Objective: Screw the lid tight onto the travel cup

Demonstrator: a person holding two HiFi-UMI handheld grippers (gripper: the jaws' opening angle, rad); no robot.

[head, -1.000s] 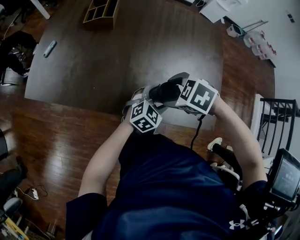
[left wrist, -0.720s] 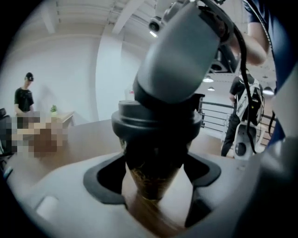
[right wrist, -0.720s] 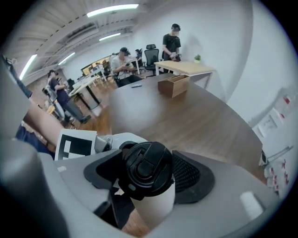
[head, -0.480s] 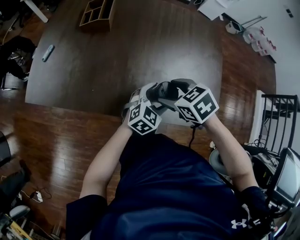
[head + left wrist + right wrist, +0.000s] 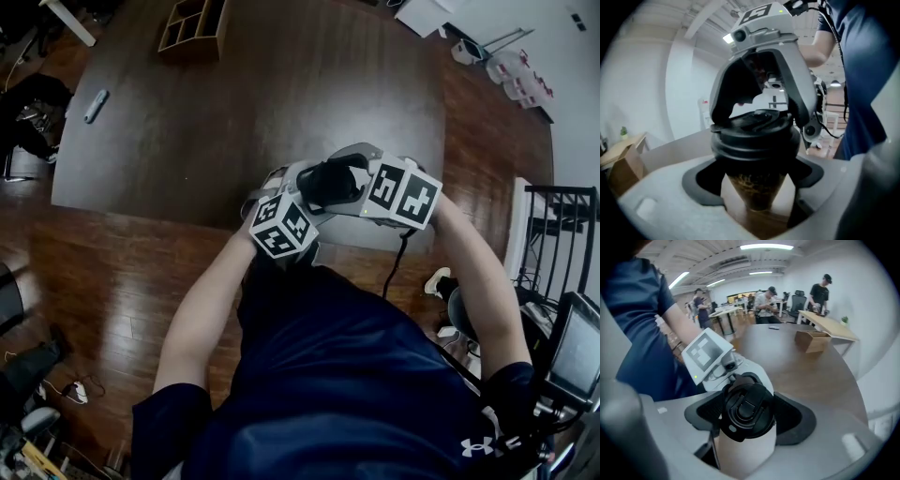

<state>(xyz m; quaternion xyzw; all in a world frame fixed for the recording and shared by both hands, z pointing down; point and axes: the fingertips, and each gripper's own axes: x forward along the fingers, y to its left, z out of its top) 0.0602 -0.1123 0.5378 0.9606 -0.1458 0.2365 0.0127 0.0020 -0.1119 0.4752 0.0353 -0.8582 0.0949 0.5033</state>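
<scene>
Travel cup (image 5: 757, 192) at the near edge of the tabletop (image 5: 281, 94). The right gripper (image 5: 747, 416) jaws clamped the lid (image 5: 746, 406). The left gripper (image 5: 752, 180) jaws had just been opening and stood wide around the cup body, unpressed. Risk: the unbraced cup would likely spin with the lid, leaving the threads loose.

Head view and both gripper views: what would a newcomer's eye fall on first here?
The black lid on the pale travel cup fills the middle of both gripper views, and the right gripper has its jaws closed on it from above. The left gripper has its jaws around the cup body below; they have just been opening, and gaps show beside the cup. In the head view both grippers meet above the near edge of the dark table.
</scene>
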